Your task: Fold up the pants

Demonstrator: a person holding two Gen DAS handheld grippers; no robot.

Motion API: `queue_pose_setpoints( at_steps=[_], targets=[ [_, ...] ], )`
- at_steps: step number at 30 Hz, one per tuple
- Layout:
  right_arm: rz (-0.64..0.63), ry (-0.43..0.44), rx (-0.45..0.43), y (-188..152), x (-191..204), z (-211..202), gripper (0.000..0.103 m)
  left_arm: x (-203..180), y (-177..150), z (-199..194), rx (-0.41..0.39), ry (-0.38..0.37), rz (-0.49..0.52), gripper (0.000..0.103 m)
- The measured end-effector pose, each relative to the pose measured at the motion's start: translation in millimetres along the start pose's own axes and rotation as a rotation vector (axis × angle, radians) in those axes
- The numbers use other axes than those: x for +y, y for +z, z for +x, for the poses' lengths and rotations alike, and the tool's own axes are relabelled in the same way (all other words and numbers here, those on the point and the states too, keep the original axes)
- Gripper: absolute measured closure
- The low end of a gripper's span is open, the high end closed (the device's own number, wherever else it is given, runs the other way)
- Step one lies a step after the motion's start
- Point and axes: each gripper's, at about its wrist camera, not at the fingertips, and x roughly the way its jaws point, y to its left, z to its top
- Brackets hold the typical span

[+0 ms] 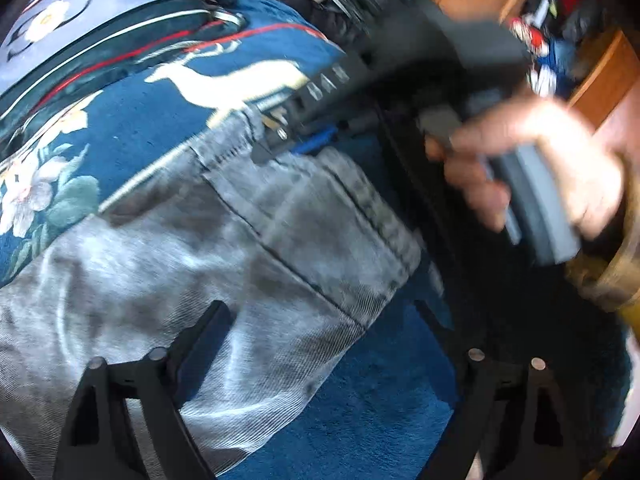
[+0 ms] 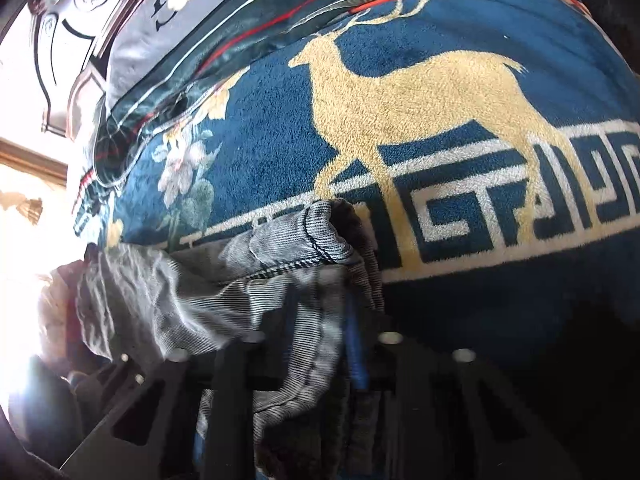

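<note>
Blue deer-patterned blanket (image 2: 440, 92) covers the bed, where the grey jeans (image 1: 208, 248) lie spread. Left gripper (image 1: 320, 364) hovers released above them, while right gripper (image 2: 316, 344) is clenched on the waistband, probably to draw it over.

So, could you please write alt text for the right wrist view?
The right gripper has its fingers closed on a bunched edge of grey jeans, over a blue blanket bearing a tan deer. Bright glare washes out the left edge.
</note>
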Motion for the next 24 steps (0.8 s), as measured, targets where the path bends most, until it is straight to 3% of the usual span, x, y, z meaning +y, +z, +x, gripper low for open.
queue_pose_setpoints(
  at_steps=[1,3,6,11,15,17,19,24],
  targets=[
    [-0.018,-0.011,0.001,-1.0,1.8,0.8,0.091,-5.2,-3.6,4.9,0.013,0.034,0.028,0.029],
    [-0.052,-0.018,-0.019,-3.3,7.4,-4.6,0.092,-12.5,-9.5,13.4,0.028,0.103,0.074,0.059],
    [-0.083,0.023,-0.079,-6.7,17.6,-25.2,0.095,-6.2,-9.4,4.2,-0.008,0.130,0.049,0.088],
    [-0.113,0.055,-0.162,-0.1,30.5,-54.7,0.095,9.3,1.0,-32.9,-0.106,0.079,-0.031,0.092],
    [-0.100,0.037,-0.119,9.2,31.6,-52.1,0.093,6.0,4.6,-29.1,-0.082,0.066,-0.012,0.092],
    [-0.057,-0.017,-0.072,9.9,22.6,-40.7,0.079,3.5,3.3,-19.4,-0.057,0.068,-0.009,0.092],
    [0.047,-0.016,-0.032,5.4,5.5,-31.0,0.046,3.6,-3.0,-13.1,-0.042,0.059,-0.017,0.092],
    [0.132,0.021,-0.007,-8.9,-13.4,-27.7,0.050,7.4,-9.4,-14.7,-0.045,0.040,-0.032,0.092]
  ],
)
